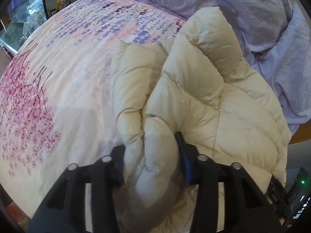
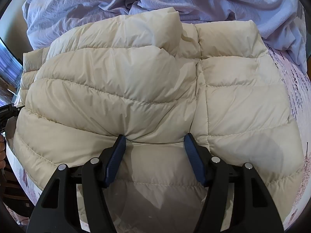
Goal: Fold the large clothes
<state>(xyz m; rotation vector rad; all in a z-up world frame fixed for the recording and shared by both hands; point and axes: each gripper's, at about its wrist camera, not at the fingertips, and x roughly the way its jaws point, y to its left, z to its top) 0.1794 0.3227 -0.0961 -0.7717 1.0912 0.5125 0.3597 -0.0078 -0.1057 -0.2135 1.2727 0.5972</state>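
A cream quilted puffer jacket [image 1: 204, 89] lies on a bed, partly folded. My left gripper [image 1: 153, 151] is shut on a thick bunched fold of the jacket, likely a sleeve, and holds it raised above the bedspread. In the right wrist view the jacket [image 2: 136, 81] fills the middle, spread flat with a folded flap on top. My right gripper [image 2: 154, 141] is open; its blue-padded fingers [image 2: 116, 155] rest on the jacket's near edge with fabric between them, not pinched.
A floral pink and purple bedspread [image 1: 64, 73] covers the bed. A crumpled lavender blanket [image 1: 252, 15] lies at the far side, also in the right wrist view [image 2: 136, 2]. A glass cabinet [image 1: 21, 23] stands at the far left. The other gripper's body [image 2: 4, 112] shows at the left edge.
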